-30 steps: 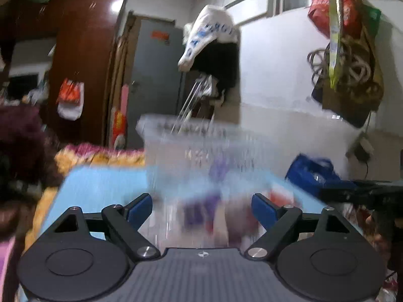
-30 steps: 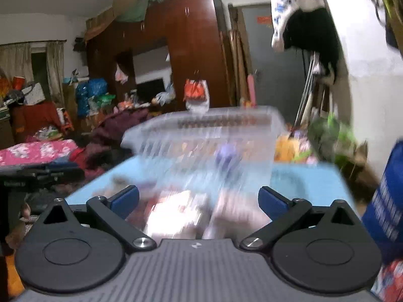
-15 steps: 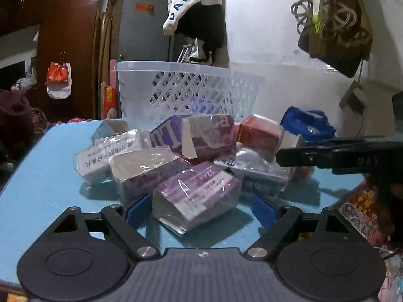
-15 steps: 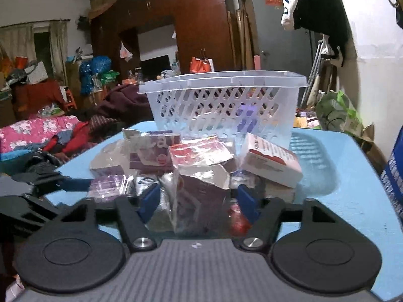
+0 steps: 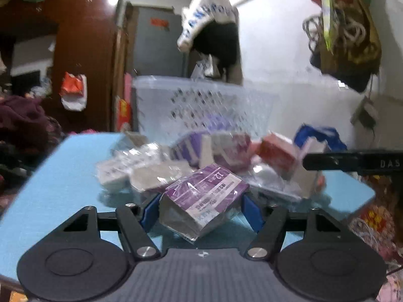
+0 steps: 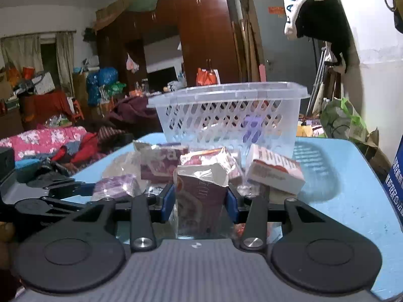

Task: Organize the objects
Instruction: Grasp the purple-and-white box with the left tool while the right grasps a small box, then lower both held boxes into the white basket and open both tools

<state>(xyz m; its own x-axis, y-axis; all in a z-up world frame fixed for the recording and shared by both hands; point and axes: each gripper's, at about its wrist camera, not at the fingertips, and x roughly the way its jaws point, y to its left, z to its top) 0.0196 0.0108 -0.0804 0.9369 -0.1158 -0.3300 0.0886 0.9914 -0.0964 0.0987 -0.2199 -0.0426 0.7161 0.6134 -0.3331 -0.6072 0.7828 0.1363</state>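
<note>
A pile of wrapped packets and small boxes lies on the blue table (image 5: 63,176) in front of a clear lattice basket (image 5: 201,105). My left gripper (image 5: 201,210) is closing its jaws, and the blue pads touch both sides of a purple packet (image 5: 204,193) at the front of the pile. In the right wrist view, my right gripper (image 6: 200,202) is also closing, with its pads against a maroon packet (image 6: 201,193) with a torn foil top. The basket (image 6: 226,115) stands behind the pile, and a purple item shows through its wall.
A red and white box (image 6: 274,173) lies to the right of the maroon packet. More packets are stacked between the grippers and the basket. The table (image 6: 352,188) ends at a white wall on the right. Clutter, bedding and a dark wardrobe fill the room behind.
Both grippers came down to the front of the pile. Their jaws narrowed from wide open, the left around the purple packet and the right around the maroon packet.
</note>
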